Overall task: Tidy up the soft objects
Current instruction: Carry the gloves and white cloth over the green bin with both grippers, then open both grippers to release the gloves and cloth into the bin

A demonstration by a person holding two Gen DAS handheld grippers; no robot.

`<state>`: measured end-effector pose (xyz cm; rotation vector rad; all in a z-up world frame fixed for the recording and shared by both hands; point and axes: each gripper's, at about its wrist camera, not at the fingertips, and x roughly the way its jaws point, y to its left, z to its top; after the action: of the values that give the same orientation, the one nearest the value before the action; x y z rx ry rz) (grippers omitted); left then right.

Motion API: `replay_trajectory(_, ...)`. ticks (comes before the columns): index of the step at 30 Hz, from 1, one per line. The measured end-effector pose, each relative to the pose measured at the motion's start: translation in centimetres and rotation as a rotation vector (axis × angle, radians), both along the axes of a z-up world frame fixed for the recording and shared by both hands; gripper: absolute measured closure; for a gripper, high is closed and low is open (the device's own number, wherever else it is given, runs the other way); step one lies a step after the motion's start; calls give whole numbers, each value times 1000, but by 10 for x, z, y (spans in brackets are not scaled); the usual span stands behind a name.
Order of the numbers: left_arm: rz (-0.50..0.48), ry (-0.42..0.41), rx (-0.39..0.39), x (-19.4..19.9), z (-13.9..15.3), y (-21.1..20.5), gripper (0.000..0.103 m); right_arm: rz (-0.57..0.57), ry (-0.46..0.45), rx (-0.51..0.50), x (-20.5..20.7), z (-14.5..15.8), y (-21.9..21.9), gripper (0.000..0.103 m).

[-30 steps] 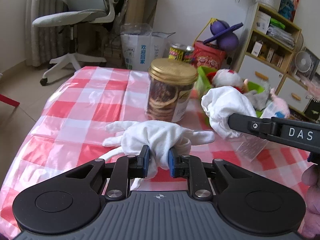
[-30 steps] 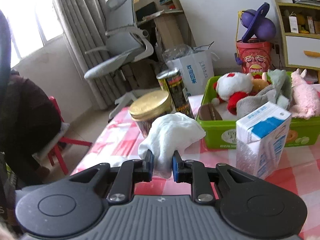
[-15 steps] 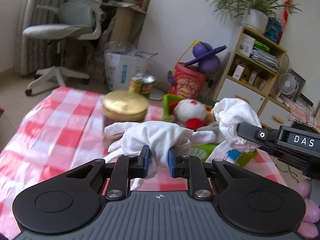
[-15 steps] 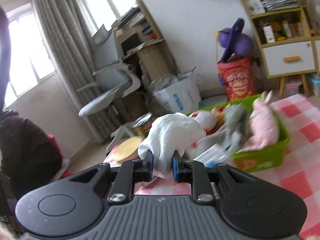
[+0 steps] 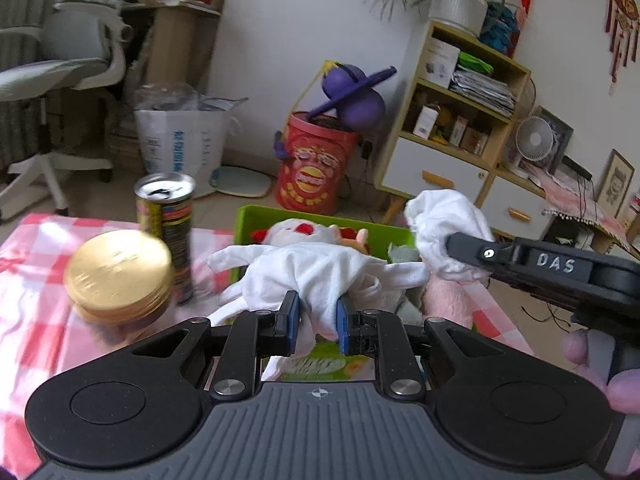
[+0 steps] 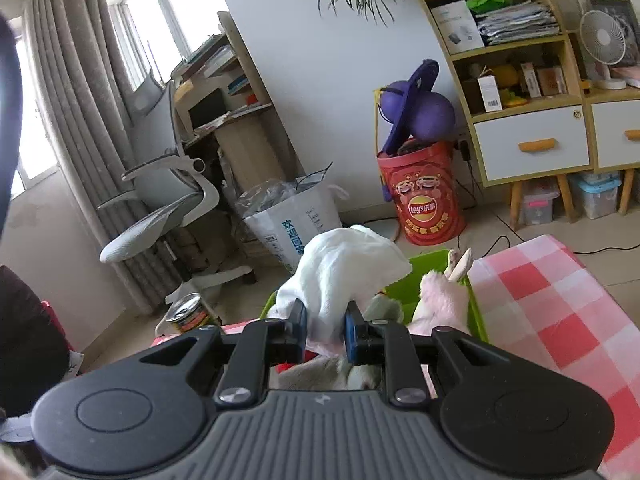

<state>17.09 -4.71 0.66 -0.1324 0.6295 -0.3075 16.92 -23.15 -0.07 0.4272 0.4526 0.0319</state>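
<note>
My left gripper (image 5: 318, 326) is shut on a white glove (image 5: 312, 268) and holds it in the air over the near edge of the green bin (image 5: 260, 220). My right gripper (image 6: 326, 332) is shut on a white cloth (image 6: 344, 268) above the same bin (image 6: 432, 264); it also shows in the left wrist view (image 5: 444, 232) at right. The bin holds a white and red plush (image 5: 300, 230), a pink plush (image 6: 444, 296) and a grey soft item (image 6: 384, 308).
A gold-lidded jar (image 5: 118, 272) and a drink can (image 5: 166, 216) stand on the red checked tablecloth (image 5: 24, 280) left of the bin. Beyond the table are an office chair (image 6: 160, 208), a red tub (image 6: 424, 196) and a shelf unit (image 6: 520, 80).
Both grippers have risen and moved forward from above the table to over the green bin, each still holding its white item. The jar now lies lower left.
</note>
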Motion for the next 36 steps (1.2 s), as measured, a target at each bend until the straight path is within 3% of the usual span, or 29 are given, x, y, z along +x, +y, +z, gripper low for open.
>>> replay_trajectory(3,-37,42,5,20,-8,-8,85,15,31,-37,18,-8,-3,85)
replay_trajectory(6,-75,135,4,43,-22,-13,85,26,85,-63,37,-21,-6,85)
replay_trajectory(11,-79,226,-78,70,-37,-11,85,28,208,-74,60,-46,-12,86)
replay_trajectory(18,-57,263,-78,75,-52,-10,84,45,205,-88,56,-58,-15,86)
replay_trajectory(23,-54,226,-73,65,-40,-11,70,61,165,-93,46,-45,-18,80)
replay_trajectory(25,-54,218,-66,60,-33,-11,55,64,156,-78,39,-39,-21,78)
replay_trajectory(31,-17,153,-42,27,-3,-3,32,6,174,-79,6,-13,-36,74)
replay_trajectory(34,4,132,-33,4,10,4,22,-21,185,-65,-17,-1,-42,64)
replay_trajectory(36,31,135,-24,-12,16,9,22,-36,190,-57,-36,7,-42,59)
